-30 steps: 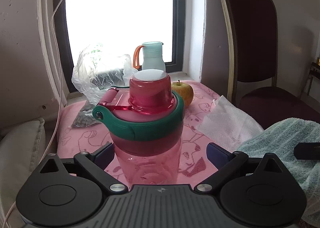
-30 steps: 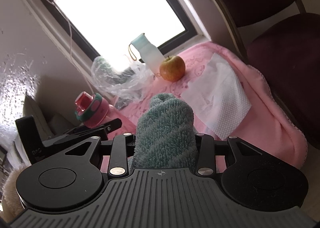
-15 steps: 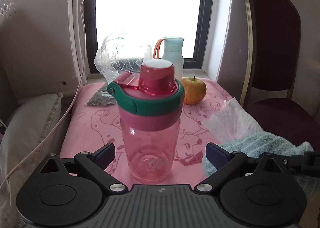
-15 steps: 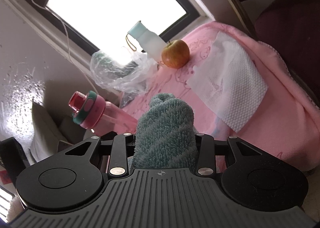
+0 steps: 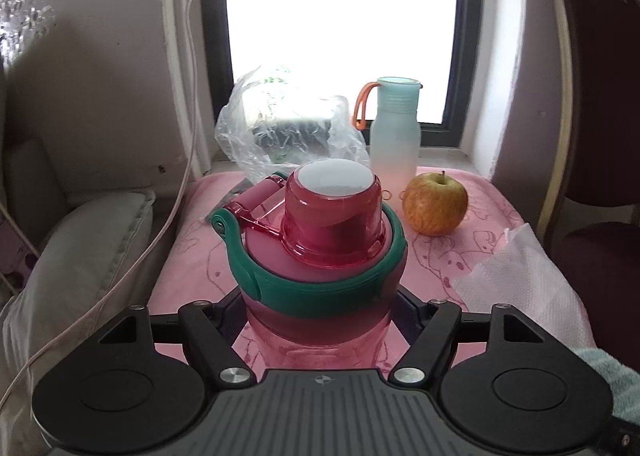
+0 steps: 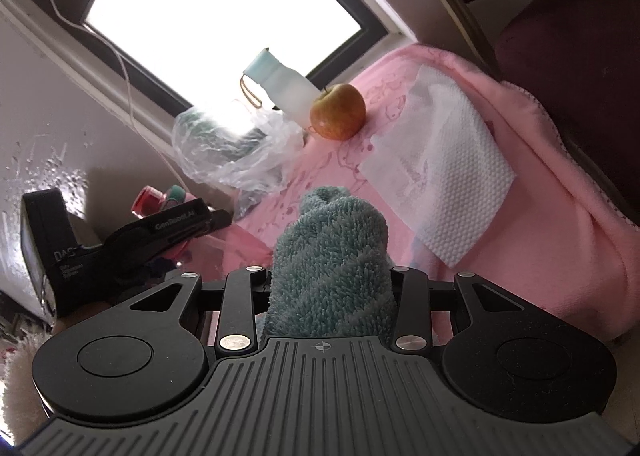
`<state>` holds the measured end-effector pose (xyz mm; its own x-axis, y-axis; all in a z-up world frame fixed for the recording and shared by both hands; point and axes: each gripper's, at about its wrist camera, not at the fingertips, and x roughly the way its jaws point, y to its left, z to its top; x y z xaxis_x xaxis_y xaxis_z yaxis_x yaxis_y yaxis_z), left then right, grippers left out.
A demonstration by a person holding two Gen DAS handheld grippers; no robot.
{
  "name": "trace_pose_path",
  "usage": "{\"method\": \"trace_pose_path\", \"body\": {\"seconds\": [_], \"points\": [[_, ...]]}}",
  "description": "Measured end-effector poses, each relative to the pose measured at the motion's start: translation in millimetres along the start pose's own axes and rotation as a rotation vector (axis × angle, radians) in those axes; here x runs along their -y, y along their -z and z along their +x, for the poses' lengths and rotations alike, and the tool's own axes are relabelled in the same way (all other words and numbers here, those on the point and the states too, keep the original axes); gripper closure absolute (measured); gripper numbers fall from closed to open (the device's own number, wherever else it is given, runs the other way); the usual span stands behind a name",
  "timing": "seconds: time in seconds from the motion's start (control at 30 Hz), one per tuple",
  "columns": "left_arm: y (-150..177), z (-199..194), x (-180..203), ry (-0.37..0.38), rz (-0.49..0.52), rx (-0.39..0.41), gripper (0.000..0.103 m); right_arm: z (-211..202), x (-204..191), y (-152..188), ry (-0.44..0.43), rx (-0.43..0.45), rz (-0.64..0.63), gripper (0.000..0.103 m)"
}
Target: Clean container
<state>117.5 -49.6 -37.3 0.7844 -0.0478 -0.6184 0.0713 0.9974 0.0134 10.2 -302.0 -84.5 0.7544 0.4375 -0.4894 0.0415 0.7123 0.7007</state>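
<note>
A pink see-through bottle (image 5: 320,268) with a green band and a closed flip cap stands upright on the pink cloth (image 5: 200,256). My left gripper (image 5: 320,312) is shut on its body just below the green band, and the bottle hides both pads. In the right wrist view the left gripper (image 6: 160,232) shows at the left, with only the bottle's cap (image 6: 150,200) peeking past it. My right gripper (image 6: 330,280) is shut on a rolled teal towel (image 6: 332,248) that sticks out forward, held to the right of the bottle and apart from it.
On the cloth behind the bottle are an apple (image 5: 435,203), a pale bottle with an orange loop (image 5: 394,128) and a crumpled plastic bag (image 5: 288,128). A white paper napkin (image 5: 516,280) lies at the right. A dark chair (image 5: 600,96) stands right, a pillow (image 5: 80,256) left.
The left jaws, wide apart on both sides of the bottle before, have closed onto its body. The bottle fills more of the left view. The right gripper still holds the towel.
</note>
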Motion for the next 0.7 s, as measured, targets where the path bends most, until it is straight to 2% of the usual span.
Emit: {"method": "trace_pose_path", "body": {"seconds": [0.13,0.23,0.37,0.47,0.53,0.57,0.63,0.7], "points": [[13.9,-11.1,-37.0,0.216,0.091,0.050,0.032,4.9,-9.5,0.3,0.014,-0.004,-0.043,0.061],[30.5,-24.3,-59.7,0.325,0.139,0.099,0.032,10.8,-27.8,-6.4,-0.019,0.017,-0.118,0.061],[58.2,-42.6,-69.7,0.374,0.212,0.180,0.032,24.2,-62.0,-30.0,-0.217,0.059,-0.211,0.061],[76.5,-53.9,-66.2,0.376,0.287,0.233,0.032,58.4,-91.3,-50.8,-0.418,-0.068,-0.216,0.061],[82.5,-57.3,-64.0,0.370,0.311,0.248,0.032,98.9,-109.4,-58.6,-0.515,-0.271,-0.197,0.061],[84.1,-57.8,-64.3,0.368,0.308,0.249,0.032,119.0,-116.1,-57.9,-0.490,-0.348,-0.212,0.063],[84.7,-57.6,-67.4,0.374,0.292,0.246,0.032,155.3,-125.6,-50.8,-0.351,-0.444,-0.288,0.068],[84.3,-56.8,-71.8,0.381,0.267,0.240,0.032,182.3,-125.2,-40.1,-0.151,-0.446,-0.380,0.068]]}}
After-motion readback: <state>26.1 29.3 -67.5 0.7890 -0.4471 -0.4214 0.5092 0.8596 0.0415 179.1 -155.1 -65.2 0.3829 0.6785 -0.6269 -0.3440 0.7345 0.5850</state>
